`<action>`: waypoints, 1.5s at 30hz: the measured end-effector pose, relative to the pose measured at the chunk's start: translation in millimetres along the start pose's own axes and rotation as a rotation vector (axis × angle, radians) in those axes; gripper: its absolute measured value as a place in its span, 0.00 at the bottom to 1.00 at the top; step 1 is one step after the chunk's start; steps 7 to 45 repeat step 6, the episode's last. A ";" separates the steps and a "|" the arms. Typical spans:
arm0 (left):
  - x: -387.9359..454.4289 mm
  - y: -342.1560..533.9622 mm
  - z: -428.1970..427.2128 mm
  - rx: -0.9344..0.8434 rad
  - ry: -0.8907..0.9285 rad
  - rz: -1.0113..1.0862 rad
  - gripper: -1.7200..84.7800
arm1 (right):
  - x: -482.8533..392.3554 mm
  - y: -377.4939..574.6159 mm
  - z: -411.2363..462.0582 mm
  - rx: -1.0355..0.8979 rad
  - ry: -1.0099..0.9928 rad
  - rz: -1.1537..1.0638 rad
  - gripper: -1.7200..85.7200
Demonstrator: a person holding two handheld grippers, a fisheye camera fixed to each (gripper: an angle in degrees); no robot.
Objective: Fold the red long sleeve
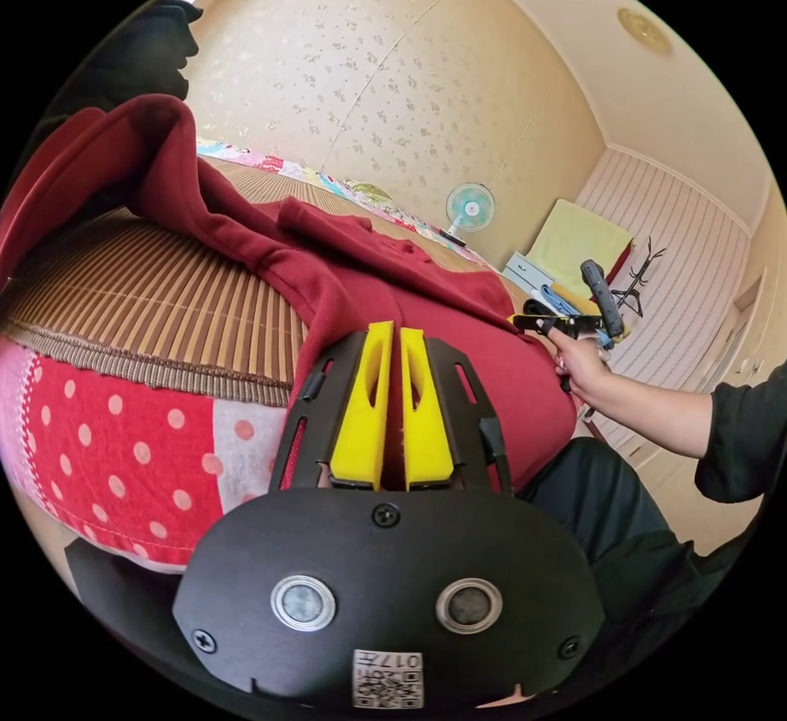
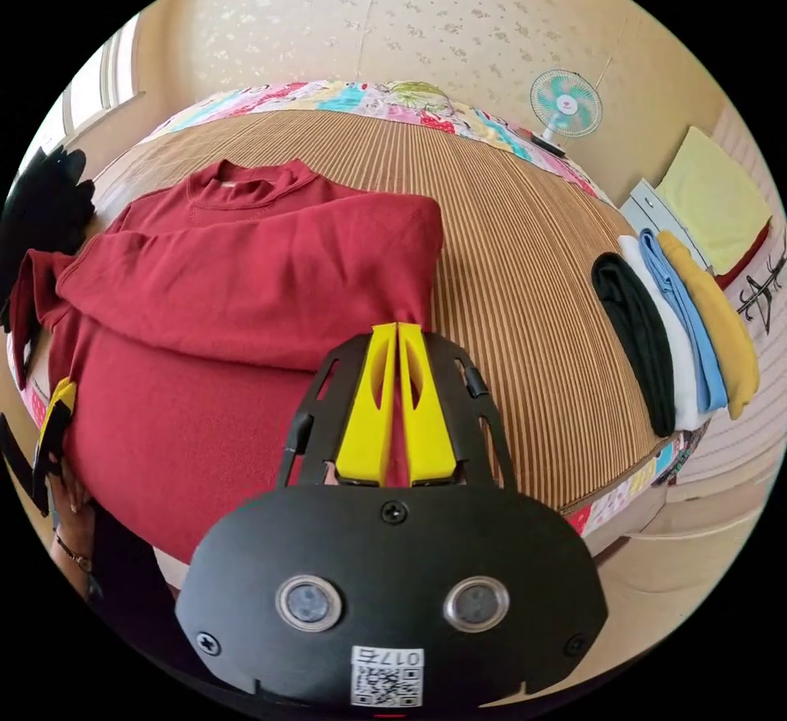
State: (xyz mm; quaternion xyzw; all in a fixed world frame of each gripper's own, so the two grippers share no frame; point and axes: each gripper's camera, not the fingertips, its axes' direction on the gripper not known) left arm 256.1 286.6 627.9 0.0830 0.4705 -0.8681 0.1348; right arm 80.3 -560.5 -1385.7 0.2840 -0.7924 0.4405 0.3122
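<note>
Collar (image 2: 246, 175) of red long sleeve (image 2: 246, 303) faces wall (image 2: 426, 7)

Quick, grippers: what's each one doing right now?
Left gripper: shut on the red long sleeve at its hem.
Right gripper: shut on the same shirt's hem.

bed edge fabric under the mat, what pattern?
Red with pale polka dots, beside a white patch with pink dots; clearest in the left gripper view.

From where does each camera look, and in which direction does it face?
Left gripper view: rides the left gripper, low at the bed edge, facing along the red shirt; the person's hand holds the right gripper.
Right gripper view: rides the right gripper, looking across the bamboo mat.
Shared: shirt, mat, fan.
</note>
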 end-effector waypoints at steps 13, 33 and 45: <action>11.4 -20.3 17.6 -0.008 -0.005 0.004 0.04 | 30.0 14.2 -1.0 -0.010 -0.037 0.113 0.02; 11.4 -20.3 17.6 -0.008 -0.005 0.004 0.04 | 30.0 14.2 -1.0 -0.010 -0.037 0.113 0.02; 11.4 -20.3 17.6 -0.008 -0.005 0.004 0.04 | 30.0 14.2 -1.0 -0.010 -0.037 0.113 0.02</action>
